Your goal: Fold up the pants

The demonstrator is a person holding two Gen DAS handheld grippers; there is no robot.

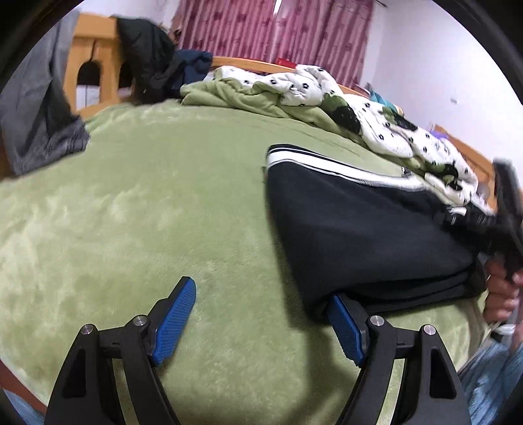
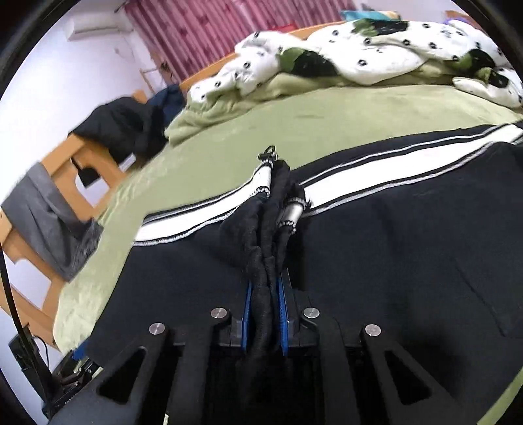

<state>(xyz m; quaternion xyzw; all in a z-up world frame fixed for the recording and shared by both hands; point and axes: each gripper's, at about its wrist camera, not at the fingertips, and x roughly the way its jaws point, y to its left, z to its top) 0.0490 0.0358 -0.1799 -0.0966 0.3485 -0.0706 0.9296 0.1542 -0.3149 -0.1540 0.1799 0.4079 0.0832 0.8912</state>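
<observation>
- The right gripper is pinching a bunched ridge of the black pants between its blue pads, with several layers gathered in the grip.
- The left gripper is standing spread wide over the green blanket, holding nothing; its right finger is sitting right at the near edge of the pants, possibly under it, though I cannot tell for sure.
- The pants are lying on the blanket toward the person's right, already doubled into a thick dark slab.
- The fabric is looking soft, thick and limp, so it is likely sagging wherever it is unsupported; taking hold at an edge or corner through all layers seems wisest.
- Along the far edge, a white band with thin dark and grey stripes is running across, with a small metal clip showing beyond the pinched fold.
- Farther off, a spotted white quilt is lying rumpled before the pink curtain.
</observation>
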